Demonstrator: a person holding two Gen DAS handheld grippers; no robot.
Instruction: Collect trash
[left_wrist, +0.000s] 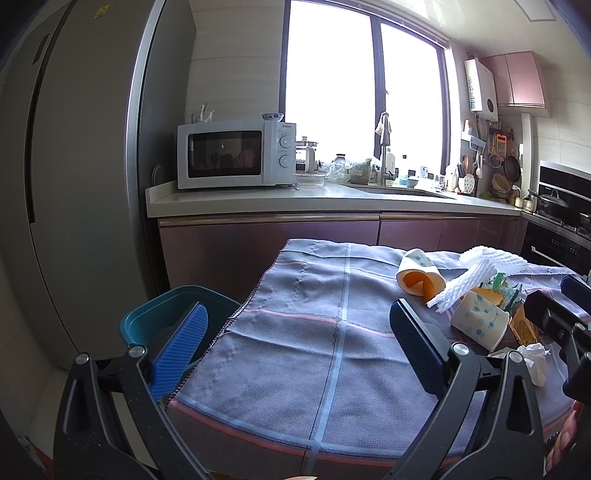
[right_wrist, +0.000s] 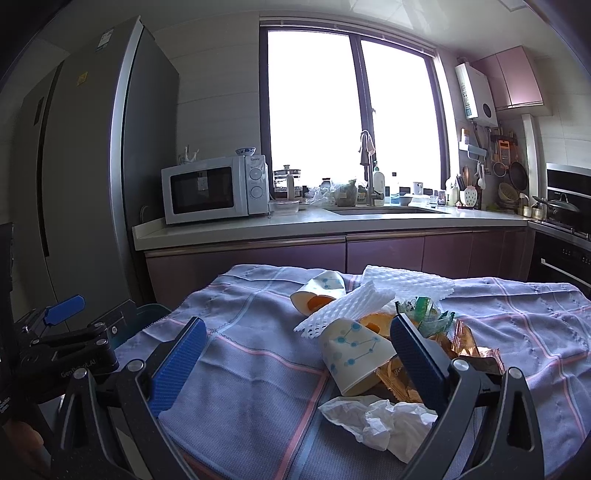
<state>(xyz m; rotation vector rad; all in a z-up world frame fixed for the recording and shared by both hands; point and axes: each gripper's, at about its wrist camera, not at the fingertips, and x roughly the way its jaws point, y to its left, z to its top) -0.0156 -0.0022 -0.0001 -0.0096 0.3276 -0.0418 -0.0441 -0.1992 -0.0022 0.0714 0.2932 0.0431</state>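
Two claws are in view over a bench (right_wrist: 258, 387) draped in a grey-blue cloth with pink and pale blue stripes. The left claw (left_wrist: 295, 343) stands wide with nothing between its blue-padded fingers (left_wrist: 181, 347), and the right claw (right_wrist: 295, 354) is equally wide and empty. Legible writing is scant: the left claw's body, seen from the right wrist view, bears white lettering that appears to read "GenRobot.AI", and the microwave (left_wrist: 236, 155) carries a small brand mark too small to read. The trash lies heaped towards the bench's right side: a tipped paper cup (right_wrist: 354, 358) with a blue dotted pattern, a second tipped paper cup (right_wrist: 319, 291) with orange peel in its mouth nearer the far edge, white foam netting (right_wrist: 347, 306), green and amber wrappers (right_wrist: 428, 317), and a crumpled tissue (right_wrist: 376, 417) by the near edge. The right claw's right finger stands just beside the nearer cup and in front of the wrappers. A teal bin (left_wrist: 162, 317) sits off the bench's left edge, plain in the left wrist view and only partly visible behind the left claw in the right. The room is a kitchen with a grey refrigerator (left_wrist: 74, 184), a bright window (right_wrist: 351, 110), a sink and faucet, and mauve cabinets.
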